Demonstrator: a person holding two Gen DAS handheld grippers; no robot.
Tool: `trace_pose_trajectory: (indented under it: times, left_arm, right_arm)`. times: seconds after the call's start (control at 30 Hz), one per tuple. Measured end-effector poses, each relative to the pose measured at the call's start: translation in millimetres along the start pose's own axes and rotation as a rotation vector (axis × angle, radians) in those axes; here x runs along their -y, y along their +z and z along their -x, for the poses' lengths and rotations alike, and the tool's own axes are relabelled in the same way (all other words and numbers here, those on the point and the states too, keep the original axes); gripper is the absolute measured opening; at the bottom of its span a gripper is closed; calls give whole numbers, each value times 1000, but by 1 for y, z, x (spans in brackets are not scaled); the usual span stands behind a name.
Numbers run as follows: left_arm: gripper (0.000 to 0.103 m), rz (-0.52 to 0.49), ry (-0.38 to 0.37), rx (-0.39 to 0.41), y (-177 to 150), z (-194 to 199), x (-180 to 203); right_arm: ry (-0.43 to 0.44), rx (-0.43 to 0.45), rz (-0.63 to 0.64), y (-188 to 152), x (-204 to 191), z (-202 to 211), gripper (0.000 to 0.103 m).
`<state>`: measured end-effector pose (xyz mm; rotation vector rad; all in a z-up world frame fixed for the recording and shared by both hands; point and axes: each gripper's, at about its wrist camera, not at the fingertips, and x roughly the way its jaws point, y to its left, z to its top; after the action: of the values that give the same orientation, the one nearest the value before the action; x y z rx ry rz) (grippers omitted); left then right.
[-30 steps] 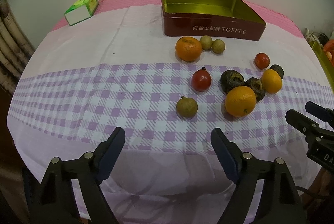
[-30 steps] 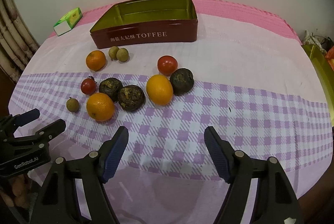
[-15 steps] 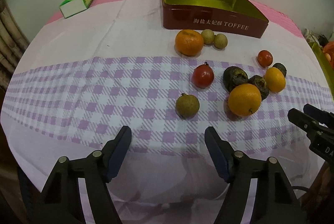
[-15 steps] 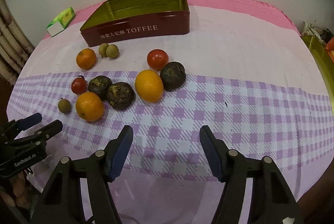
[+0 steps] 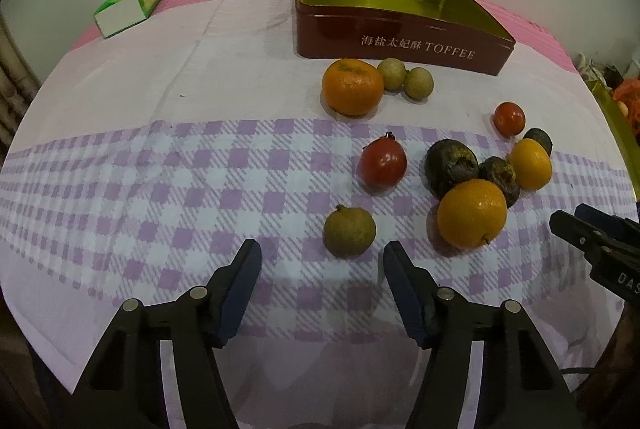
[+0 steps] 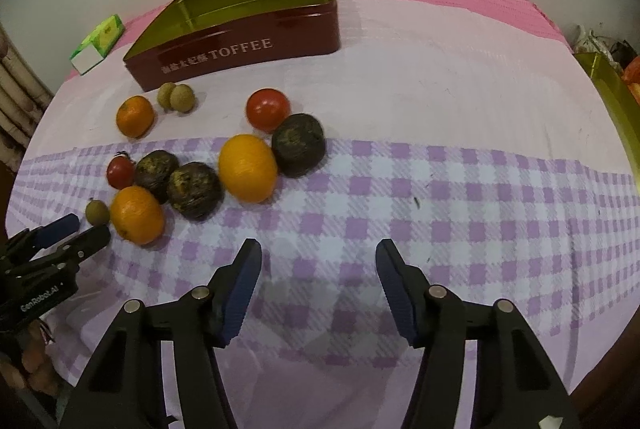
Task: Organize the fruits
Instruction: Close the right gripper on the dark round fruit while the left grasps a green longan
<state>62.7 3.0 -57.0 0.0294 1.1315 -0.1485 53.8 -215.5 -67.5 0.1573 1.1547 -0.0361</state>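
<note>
The left gripper (image 5: pixel 322 261) is hovering low over the checked tablecloth (image 5: pixel 160 189) with its jaws spread wide and nothing between them; a small greenish-brown fruit (image 5: pixel 349 231) is sitting on the cloth just ahead of the gap, not touched by either finger. The right gripper (image 6: pixel 318 259) is likewise gaping wide over bare cloth, gripping nothing, and its tips are poking into the left view's right edge, where most of it is being cut off. The fruits are lying loose in front of the red toffee tin (image 5: pixel 400 29), which is standing open near the far edge of the table with no fruit showing inside it. A mandarin (image 5: pixel 352 87) is resting beside two small round tan fruits (image 5: pixel 405 79) close to the tin's front wall. Nearer, a red tomato (image 5: pixel 382 163) is sitting apart, while an orange (image 5: pixel 472 213) is partly covering two dark wrinkled fruits (image 5: pixel 452 165) behind it. A second orange (image 5: pixel 530 163) is hiding most of a third dark fruit; another tomato (image 5: pixel 509 118) is lying beyond. A green carton (image 5: pixel 130 5) is sitting far left. At the right rim something orange is showing, too distorted to identify.
</note>
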Motion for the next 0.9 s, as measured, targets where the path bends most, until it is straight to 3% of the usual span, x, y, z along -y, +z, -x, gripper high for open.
trace_pose_trajectory:
  times: [0.2,0.53,0.9]
  left_arm:
    - [59,-6,-9,8,10,-9,0]
    - [27,-32,-6,36,14,-14,2]
    - [27,-31,-17,36,15,-13,1]
  right_arm:
    - [-5,-4,-3,15,8,-13,56]
    - [-35,22,70,39,4,-31,58]
    - [-47,45,126,68,-10,-50,55]
